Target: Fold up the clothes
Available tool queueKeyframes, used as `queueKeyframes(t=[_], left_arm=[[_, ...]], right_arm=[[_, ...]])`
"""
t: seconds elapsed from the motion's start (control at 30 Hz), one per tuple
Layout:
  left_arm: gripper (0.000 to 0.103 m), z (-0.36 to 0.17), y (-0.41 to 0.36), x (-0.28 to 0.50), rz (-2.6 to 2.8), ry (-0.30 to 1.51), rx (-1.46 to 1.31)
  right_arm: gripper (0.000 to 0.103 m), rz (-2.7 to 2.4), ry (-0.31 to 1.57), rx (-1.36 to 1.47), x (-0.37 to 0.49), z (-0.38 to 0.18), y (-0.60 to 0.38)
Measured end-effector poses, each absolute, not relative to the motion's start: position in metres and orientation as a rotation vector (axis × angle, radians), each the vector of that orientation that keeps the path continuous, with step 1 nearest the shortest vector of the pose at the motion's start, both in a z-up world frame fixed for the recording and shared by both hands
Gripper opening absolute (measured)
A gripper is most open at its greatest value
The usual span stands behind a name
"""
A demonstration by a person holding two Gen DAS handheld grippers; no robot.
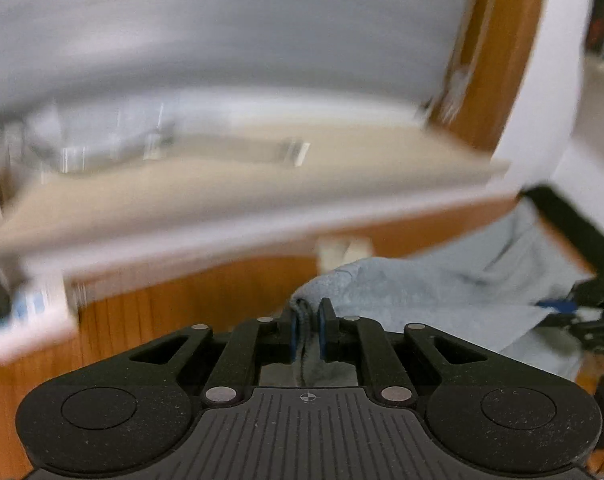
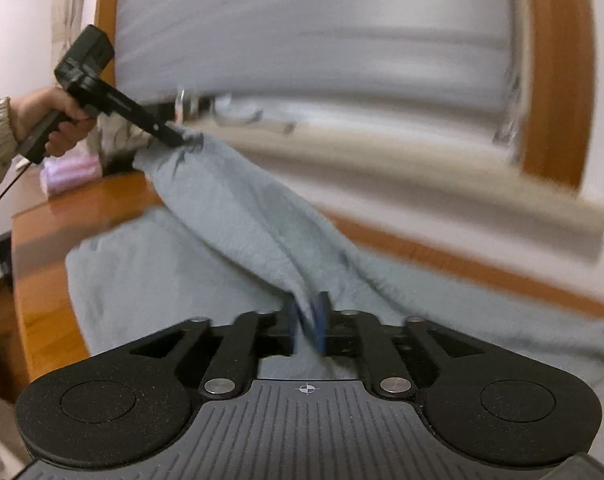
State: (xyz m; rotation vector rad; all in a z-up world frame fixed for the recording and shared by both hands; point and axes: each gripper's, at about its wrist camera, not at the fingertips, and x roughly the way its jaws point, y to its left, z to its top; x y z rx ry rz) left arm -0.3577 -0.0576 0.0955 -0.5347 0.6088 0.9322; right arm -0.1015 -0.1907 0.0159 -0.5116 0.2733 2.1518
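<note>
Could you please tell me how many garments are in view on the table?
1: a grey-blue garment on the wooden table, one edge lifted between the left gripper and the right gripper. Others may lie outside both views.

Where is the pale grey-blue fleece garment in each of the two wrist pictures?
Left wrist view: the pale grey-blue fleece garment fills the lower right, one edge between the left gripper's pads.
Right wrist view: it spreads across the centre and bottom, one fold running up left to the left gripper and one between the right gripper's pads.
Shared landmark: the orange-brown wooden table.
</note>
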Motion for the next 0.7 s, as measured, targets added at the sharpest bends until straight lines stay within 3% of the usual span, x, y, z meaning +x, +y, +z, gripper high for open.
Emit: queueKeyframes(t=[0.2, 0.27, 0.4, 0.7], left_arm=[[0.037, 0.062, -0.053, -0.370, 1.028, 0.682, -0.553], [0.039, 0.070, -0.054, -0.374, 1.065, 0.683, -0.525], [0.060, 0.085, -0.055, -0.375, 1.097, 0.653, -0.479], [0.077, 0.093, -0.054, -0.317, 1.034, 0.622, -0.384]], right_arm=[[0.046, 2.133, 0.312, -0.476, -0.082, 0.014, -0.196], [0.048, 2.111, 0.311, -0.455, -0.067, 0.019, -0.198], [0.051, 2.043, 0.303, -0.418, -0.035, 0.022, -0.202], [0.053, 1.820, 0.346, -0.409, 0.031, 0.014, -0.192]])
